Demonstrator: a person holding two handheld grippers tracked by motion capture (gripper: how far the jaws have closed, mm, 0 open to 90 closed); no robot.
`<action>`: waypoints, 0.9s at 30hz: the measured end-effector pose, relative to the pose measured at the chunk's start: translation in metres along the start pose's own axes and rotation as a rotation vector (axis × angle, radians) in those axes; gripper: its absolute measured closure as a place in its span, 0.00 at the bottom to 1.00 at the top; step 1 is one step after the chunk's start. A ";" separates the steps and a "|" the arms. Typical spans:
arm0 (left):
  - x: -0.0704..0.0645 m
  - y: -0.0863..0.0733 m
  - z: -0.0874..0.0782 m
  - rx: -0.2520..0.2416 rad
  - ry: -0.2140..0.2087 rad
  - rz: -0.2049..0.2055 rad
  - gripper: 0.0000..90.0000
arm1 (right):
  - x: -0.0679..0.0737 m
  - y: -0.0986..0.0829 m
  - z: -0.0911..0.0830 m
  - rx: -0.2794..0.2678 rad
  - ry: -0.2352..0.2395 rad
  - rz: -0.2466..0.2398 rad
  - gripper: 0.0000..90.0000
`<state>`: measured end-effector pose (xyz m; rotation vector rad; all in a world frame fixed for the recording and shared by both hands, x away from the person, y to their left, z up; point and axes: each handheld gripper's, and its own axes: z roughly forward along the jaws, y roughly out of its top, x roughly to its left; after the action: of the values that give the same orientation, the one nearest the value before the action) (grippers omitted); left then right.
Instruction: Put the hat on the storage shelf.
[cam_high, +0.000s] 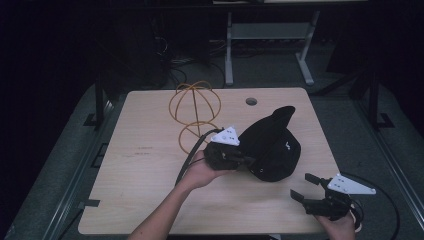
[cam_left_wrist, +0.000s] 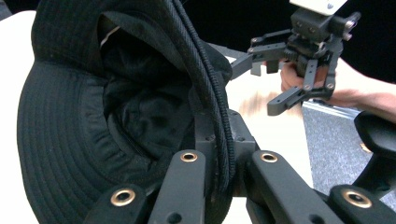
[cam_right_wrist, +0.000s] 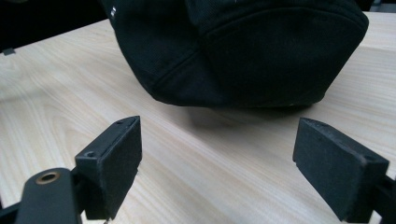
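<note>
A black brimmed hat (cam_high: 272, 145) lies tilted on the wooden table (cam_high: 145, 170), its brim raised toward the back. My left gripper (cam_high: 247, 161) is at the hat's left edge, shut on the brim and its black cord. In the left gripper view the jaws pinch the corded brim (cam_left_wrist: 223, 140), and the hat's hollow inside (cam_left_wrist: 140, 107) faces the camera. My right gripper (cam_high: 301, 186) hovers open near the front right of the table, a little short of the hat. In the right gripper view the hat's crown (cam_right_wrist: 243, 51) rests on the wood ahead of the open pads (cam_right_wrist: 119, 158).
A yellow wire hat stand (cam_high: 195, 107) stands behind the left gripper, at the table's back middle. A round cable hole (cam_high: 251, 101) sits near the far edge. The left gripper view also shows the right gripper (cam_left_wrist: 264, 79) open beyond the hat. Table legs and dark floor surround.
</note>
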<state>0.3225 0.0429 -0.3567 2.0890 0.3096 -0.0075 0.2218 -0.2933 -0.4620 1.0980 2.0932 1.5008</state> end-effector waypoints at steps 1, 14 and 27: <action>0.000 0.000 -0.001 -0.005 -0.002 -0.005 0.96 | 0.000 0.001 0.001 0.002 -0.003 -0.003 0.17; 0.002 0.005 -0.005 -0.042 -0.044 -0.024 0.96 | -0.005 0.010 0.009 -0.043 0.024 -0.002 0.18; -0.011 0.017 -0.001 -0.042 -0.066 0.033 0.96 | -0.023 0.013 0.014 -0.073 0.092 0.038 0.27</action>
<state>0.3159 0.0334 -0.3403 2.0476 0.2336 -0.0505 0.2502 -0.2996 -0.4590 1.0672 2.0700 1.6616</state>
